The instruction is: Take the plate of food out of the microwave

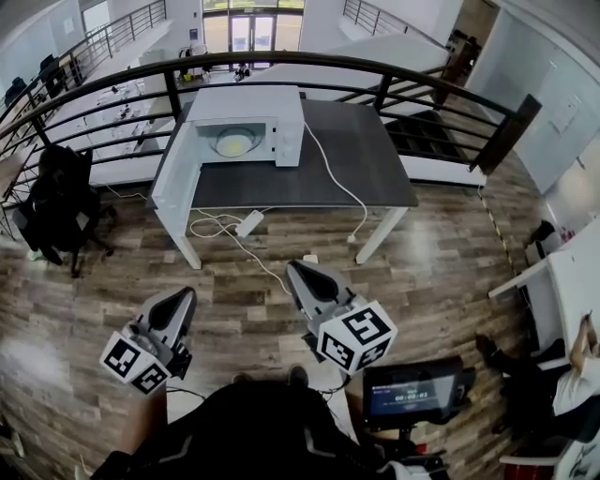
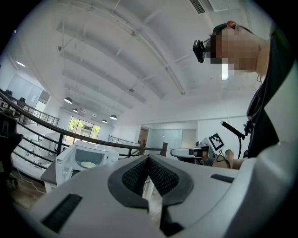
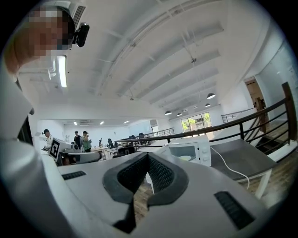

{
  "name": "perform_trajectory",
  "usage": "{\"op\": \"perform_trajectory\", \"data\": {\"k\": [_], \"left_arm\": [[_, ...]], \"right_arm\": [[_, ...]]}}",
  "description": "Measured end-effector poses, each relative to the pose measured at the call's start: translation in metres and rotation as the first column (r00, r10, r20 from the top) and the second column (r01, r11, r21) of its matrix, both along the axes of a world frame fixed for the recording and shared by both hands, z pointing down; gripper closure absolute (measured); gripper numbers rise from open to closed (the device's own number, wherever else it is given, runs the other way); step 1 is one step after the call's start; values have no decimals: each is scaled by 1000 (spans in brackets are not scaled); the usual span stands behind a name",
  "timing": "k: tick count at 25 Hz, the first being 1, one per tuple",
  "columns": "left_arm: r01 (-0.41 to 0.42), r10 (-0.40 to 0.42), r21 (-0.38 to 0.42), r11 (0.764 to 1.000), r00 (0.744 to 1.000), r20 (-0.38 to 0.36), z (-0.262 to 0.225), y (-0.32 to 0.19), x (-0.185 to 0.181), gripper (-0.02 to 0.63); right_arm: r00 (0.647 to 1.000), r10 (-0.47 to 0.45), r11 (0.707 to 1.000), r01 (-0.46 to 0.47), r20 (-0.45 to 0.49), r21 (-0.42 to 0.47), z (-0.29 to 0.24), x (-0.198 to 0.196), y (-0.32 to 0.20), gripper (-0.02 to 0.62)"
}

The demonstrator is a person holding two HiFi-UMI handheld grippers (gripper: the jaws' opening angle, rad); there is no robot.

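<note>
Plate of food lay in the open microwave, well ahead of the left gripper and the slightly nearer right gripper, both closed and empty.

Wood-plank floor, dark table, black railing — bright windows beyond.

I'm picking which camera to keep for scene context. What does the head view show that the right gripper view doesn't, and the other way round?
Only the head view: the power strip on the floor, the screen beside the person, and the right gripper seen from outside.
Only the right gripper view: ceiling lights, people far off, and its own jaws shut on nothing.
Both: the microwave, door open, plate inside, on the table; also the left gripper.
</note>
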State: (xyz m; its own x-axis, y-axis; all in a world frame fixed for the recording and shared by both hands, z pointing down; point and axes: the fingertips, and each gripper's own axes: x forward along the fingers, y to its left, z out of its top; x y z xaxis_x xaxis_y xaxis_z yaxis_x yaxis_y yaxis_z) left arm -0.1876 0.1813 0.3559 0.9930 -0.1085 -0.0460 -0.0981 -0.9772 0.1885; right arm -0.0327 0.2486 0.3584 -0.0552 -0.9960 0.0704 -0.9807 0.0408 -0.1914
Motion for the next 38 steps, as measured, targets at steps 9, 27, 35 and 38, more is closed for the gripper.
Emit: {"op": "perform_trajectory", "data": {"k": [9,27,35,38], "left_arm": [[-59,59,-13,998,998,-27,3,-24,-29,603],[-21,19,-27,999,999,-44,9,-87,5,603],[44,-44,5,999,999,-22,-7,-106,75,603],[57,-57,8,998,998,-3,-3,-116,104,603]], "right_arm": [[999,53,999,-53,0,-9,-4,-31,-21,594],[1000,22,1000,-22,1,0,6,6,-88,594],[999,-33,999,33,19,43,-5,85,-124,594],[998,-43,998,41,37,52,-3,114,-135,594]]}}
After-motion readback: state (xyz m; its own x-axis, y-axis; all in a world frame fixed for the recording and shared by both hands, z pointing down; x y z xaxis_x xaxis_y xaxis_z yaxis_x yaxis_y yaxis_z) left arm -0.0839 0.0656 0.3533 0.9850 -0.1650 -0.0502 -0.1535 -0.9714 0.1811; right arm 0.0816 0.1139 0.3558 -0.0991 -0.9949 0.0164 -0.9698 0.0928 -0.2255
